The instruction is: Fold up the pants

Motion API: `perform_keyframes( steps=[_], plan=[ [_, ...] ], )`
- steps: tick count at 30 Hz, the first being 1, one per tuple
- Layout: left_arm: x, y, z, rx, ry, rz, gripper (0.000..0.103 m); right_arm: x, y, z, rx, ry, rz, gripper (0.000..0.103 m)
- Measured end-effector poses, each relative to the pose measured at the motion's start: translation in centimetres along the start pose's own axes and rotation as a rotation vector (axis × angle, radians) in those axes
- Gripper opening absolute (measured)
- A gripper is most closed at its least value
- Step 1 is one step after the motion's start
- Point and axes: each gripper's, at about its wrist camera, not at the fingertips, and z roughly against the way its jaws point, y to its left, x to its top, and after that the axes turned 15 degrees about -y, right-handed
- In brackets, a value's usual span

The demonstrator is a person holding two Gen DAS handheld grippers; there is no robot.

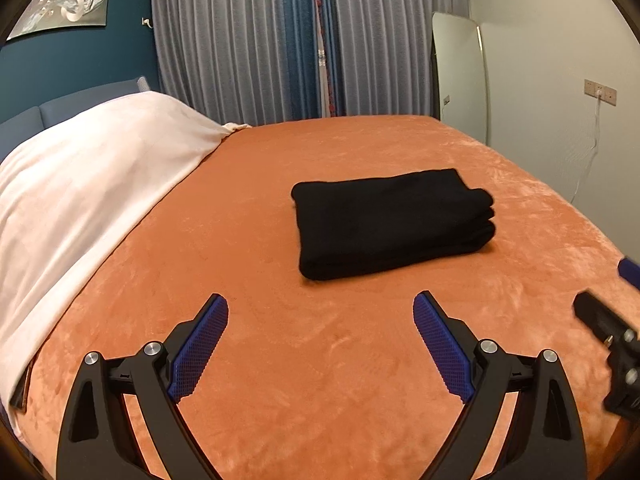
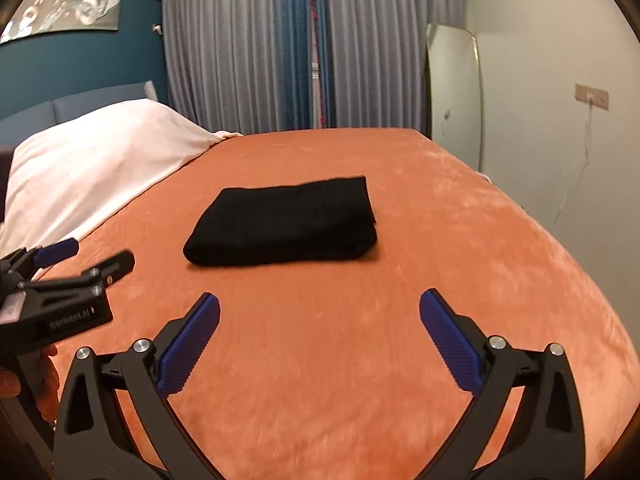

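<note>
Pants (image 1: 394, 222) lie folded mid-frame on the bed (image 1: 280, 360) (looks done), so I hold my left hand-held gripper (image 1: 320, 308) & right hand-held gripper (image 2: 320, 304) wide open, empty, well apart from them.

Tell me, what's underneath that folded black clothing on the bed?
The black pants lie folded on the orange blanket covering the bed. Only blanket shows around them; whatever lies directly beneath the bundle is hidden.
</note>
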Motion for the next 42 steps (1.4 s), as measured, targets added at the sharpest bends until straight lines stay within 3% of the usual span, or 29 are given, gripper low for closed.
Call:
perform_keyframes(
  steps=[4, 7, 10, 27, 42],
  plan=[
    [0.4, 1.0, -1.8, -0.019, 0.029, 0.024, 0.092, 0.2, -0.2, -2.0, 0.024, -0.031, -0.007, 0.098],
    [0.2, 1.1, -2.4, 0.047, 0.019, 0.018, 0.092, -0.4, -0.6, -2.6, 0.019, -0.042, -0.033, 0.098],
    [-0.1, 0.9, -3.1, 0.092, 0.023, 0.021, 0.092, -1.1, -0.8, -3.4, 0.034, 0.009, -0.04, 0.098],
    [-1.0, -1.5, -2.4, 0.032, 0.013, 0.0, 0.092, -1.5, -1.0, -2.3, 0.015, 0.014, -0.05, 0.098],
    [-1.4, -2.1, -2.6, 0.029, 0.016, -0.01, 0.092, -1.6, -1.3, -2.4, 0.016, 0.019, -0.05, 0.098]
  ],
)
